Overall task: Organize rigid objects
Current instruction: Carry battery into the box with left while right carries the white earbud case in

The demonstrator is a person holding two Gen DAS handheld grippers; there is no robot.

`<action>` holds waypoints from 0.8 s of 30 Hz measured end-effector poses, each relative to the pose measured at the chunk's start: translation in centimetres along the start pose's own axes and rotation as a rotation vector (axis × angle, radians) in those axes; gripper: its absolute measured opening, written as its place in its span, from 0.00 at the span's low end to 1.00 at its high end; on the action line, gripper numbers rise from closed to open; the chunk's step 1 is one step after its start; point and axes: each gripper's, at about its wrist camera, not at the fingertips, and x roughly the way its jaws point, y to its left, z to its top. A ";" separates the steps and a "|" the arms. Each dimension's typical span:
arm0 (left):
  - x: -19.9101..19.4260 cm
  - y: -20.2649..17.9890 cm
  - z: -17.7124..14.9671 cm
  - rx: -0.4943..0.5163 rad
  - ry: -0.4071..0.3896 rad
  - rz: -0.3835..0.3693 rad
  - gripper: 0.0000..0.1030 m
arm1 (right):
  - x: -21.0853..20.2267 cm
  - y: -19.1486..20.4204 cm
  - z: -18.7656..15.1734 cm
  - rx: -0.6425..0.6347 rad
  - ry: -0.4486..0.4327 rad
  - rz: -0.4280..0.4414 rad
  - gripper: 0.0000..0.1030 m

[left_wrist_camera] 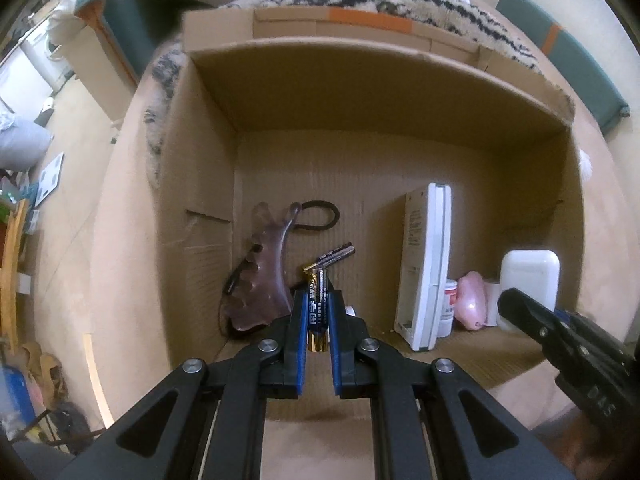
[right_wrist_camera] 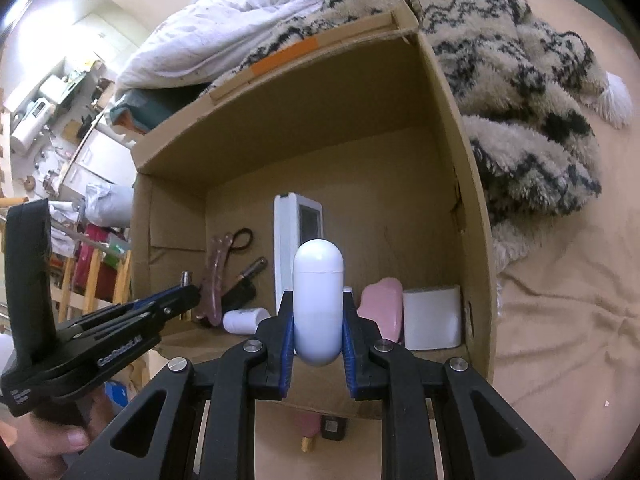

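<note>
My left gripper (left_wrist_camera: 318,304) is shut on a blue and gold battery (left_wrist_camera: 318,308), held upright over the near edge of an open cardboard box (left_wrist_camera: 360,92). My right gripper (right_wrist_camera: 318,320) is shut on a white earbud case (right_wrist_camera: 319,304), also over the box's near edge. In the left wrist view the same case (left_wrist_camera: 530,280) shows at the right with the right gripper (left_wrist_camera: 520,304) on it. In the right wrist view the left gripper (right_wrist_camera: 188,294) shows at the left. Inside the box lie a brown comb-like piece (left_wrist_camera: 260,280), a black hair tie (left_wrist_camera: 320,216), another battery (left_wrist_camera: 336,254), a white device (left_wrist_camera: 426,264) and a pink item (left_wrist_camera: 472,296).
The box sits on a beige bed sheet (right_wrist_camera: 560,320), with a furry patterned blanket (right_wrist_camera: 520,100) and a white duvet (right_wrist_camera: 224,32) behind it. A small white jar (right_wrist_camera: 244,320) and a white block (right_wrist_camera: 432,316) are in the box. Small items (right_wrist_camera: 320,428) lie before the box.
</note>
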 end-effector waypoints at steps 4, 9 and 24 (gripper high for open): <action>1.0 -0.3 0.1 0.001 0.005 0.017 0.09 | 0.4 -0.1 0.0 0.005 0.012 -0.005 0.21; 1.8 -0.3 -0.1 0.005 0.010 0.038 0.09 | 0.9 -0.2 0.2 0.020 0.024 -0.009 0.21; 0.5 -1.6 -1.3 0.036 -0.034 0.099 0.62 | -1.2 -0.7 0.2 0.080 -0.068 0.052 0.52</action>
